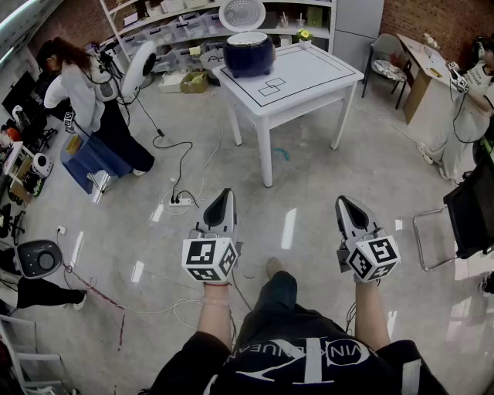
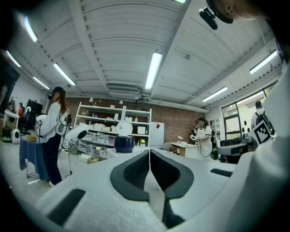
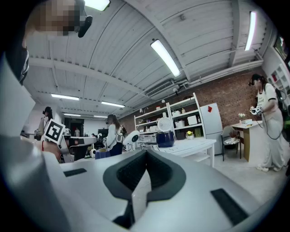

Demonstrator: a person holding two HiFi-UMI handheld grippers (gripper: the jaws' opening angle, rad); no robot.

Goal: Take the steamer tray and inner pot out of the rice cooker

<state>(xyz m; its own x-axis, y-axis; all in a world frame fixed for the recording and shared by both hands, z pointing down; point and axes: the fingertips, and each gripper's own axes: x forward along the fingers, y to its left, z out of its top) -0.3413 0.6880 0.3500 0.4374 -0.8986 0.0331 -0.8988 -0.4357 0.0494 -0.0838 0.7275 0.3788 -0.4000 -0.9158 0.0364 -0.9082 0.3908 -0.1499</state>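
Observation:
A dark blue rice cooker stands at the far left corner of a white table, its white lid raised. What is inside the cooker is hidden from here. Both grippers are held level over the floor, well short of the table. My left gripper is shut with nothing in it, and so is my right gripper. In the left gripper view the cooker shows small and far beyond the closed jaws. The right gripper view also has the cooker far off.
A power strip and loose cables lie on the floor left of the table. A person stands at the left by a blue bin, another person at the right. A folding chair is at my right, shelves behind the table.

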